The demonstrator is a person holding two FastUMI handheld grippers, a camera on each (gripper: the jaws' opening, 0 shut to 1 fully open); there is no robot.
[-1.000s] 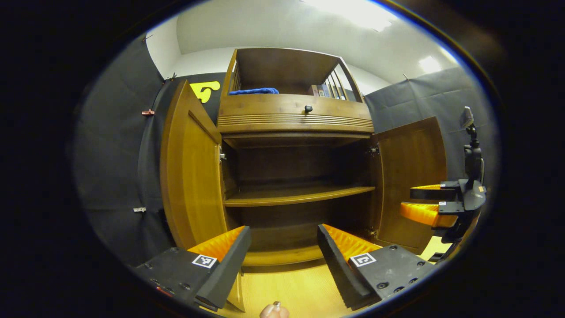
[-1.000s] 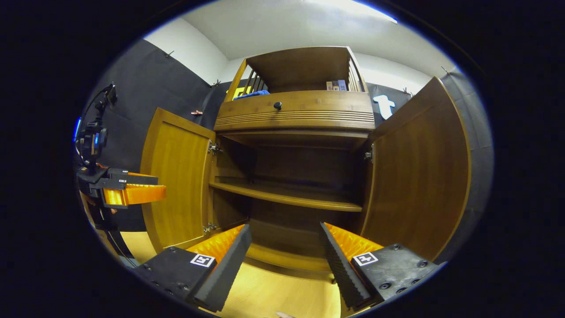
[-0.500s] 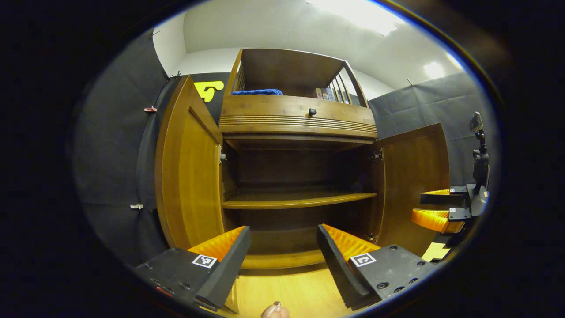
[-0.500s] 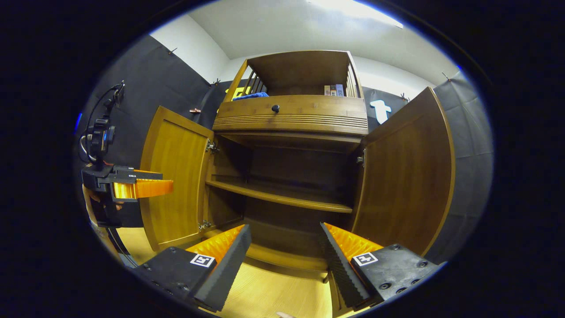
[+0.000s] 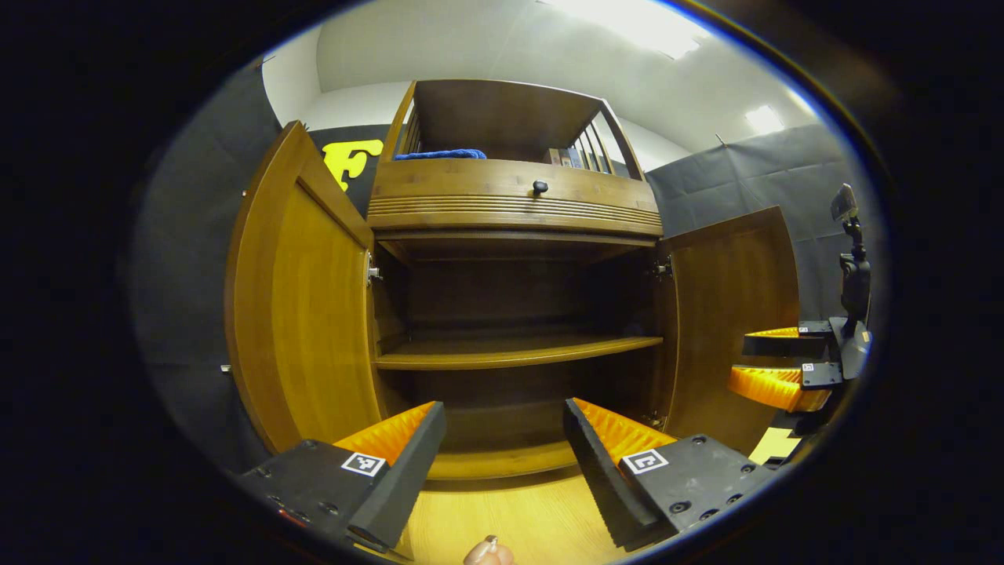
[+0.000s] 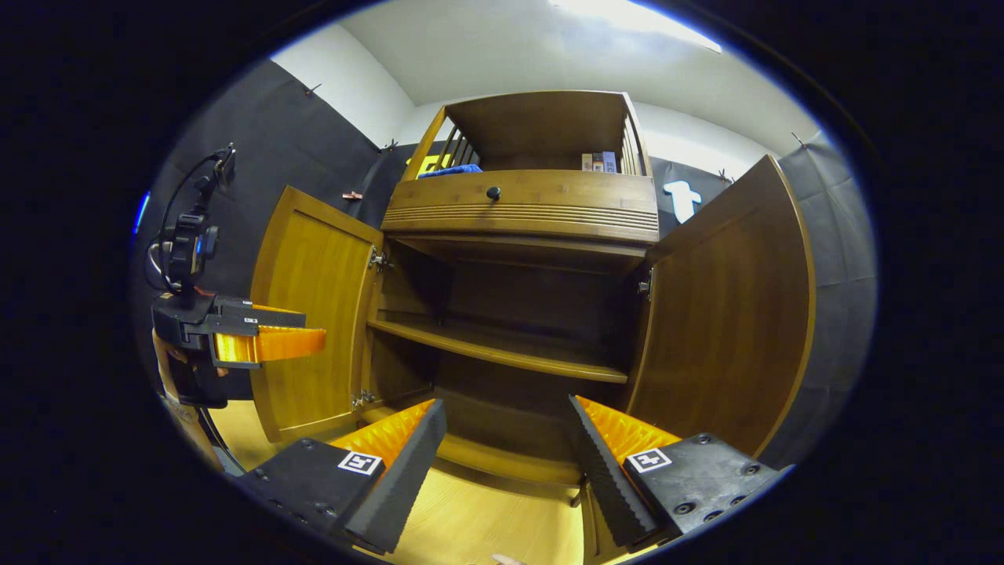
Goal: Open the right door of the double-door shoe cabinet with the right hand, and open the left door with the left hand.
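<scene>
1. The cabinet stands ahead of both grippers against the black booth wall, and both of its doors are swung wide open.
2. The left door stands out toward the viewer at the left of the left gripper view; in the right gripper view it shows its pale inner face, with two hinges on its right edge.
3. The right door stands close at the right of the right gripper view, its dark inner face turned inward; in the left gripper view it stands farther off.
4. Inside, a shelf runs across the middle of the opening, with nothing on it, and the cabinet floor lies below it.
5. Above the doors is a ribbed drawer front with a small dark knob.
6. The open top bay has slatted sides; a blue cloth lies at its left and a few books stand at its right.
7. The left gripper hangs in front of the cabinet's lower opening, fingers spread wide with nothing between them, touching neither door. Seen from the right gripper view it sits just before the left door.
8. The right gripper is likewise spread wide and empty, low before the cabinet. In the left gripper view it hovers near the right door's free edge, apart from it.
9. A fingertip shows at the bottom of the left gripper view, over the wood floor.
</scene>
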